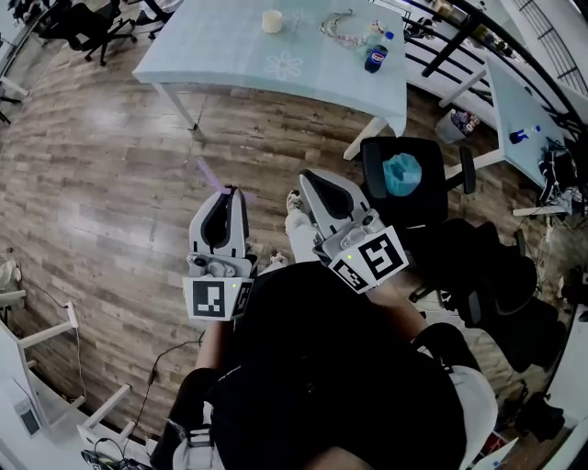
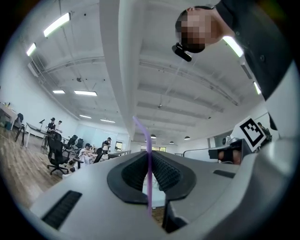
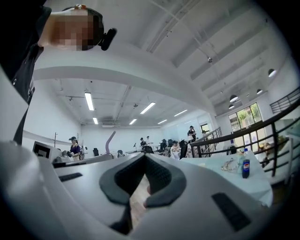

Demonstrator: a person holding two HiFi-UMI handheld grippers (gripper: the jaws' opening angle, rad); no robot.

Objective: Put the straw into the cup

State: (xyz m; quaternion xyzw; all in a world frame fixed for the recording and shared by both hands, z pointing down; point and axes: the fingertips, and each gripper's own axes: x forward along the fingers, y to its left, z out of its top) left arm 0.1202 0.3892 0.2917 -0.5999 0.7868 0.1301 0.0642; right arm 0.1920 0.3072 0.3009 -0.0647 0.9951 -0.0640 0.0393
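Note:
My left gripper [image 1: 229, 193] is shut on a thin purple straw [image 1: 209, 174], whose bent end sticks out past the jaws over the wooden floor. In the left gripper view the straw [image 2: 149, 168] runs upright between the ribbed pads and bends left at its tip. The pale cup [image 1: 272, 20] stands far ahead on the light blue table [image 1: 230, 55], well apart from both grippers. My right gripper [image 1: 308, 179] is beside the left one, its jaws together at the tips and holding nothing. In the right gripper view the straw [image 3: 110, 140] shows at the left.
On the table lie a cola bottle [image 1: 377, 53] and a tangle of cord [image 1: 340, 27]. A black office chair [image 1: 432, 197] with a blue bundle [image 1: 401, 174] stands to my right. A second table [image 1: 528, 119] is at the far right. Wooden floor lies between me and the table.

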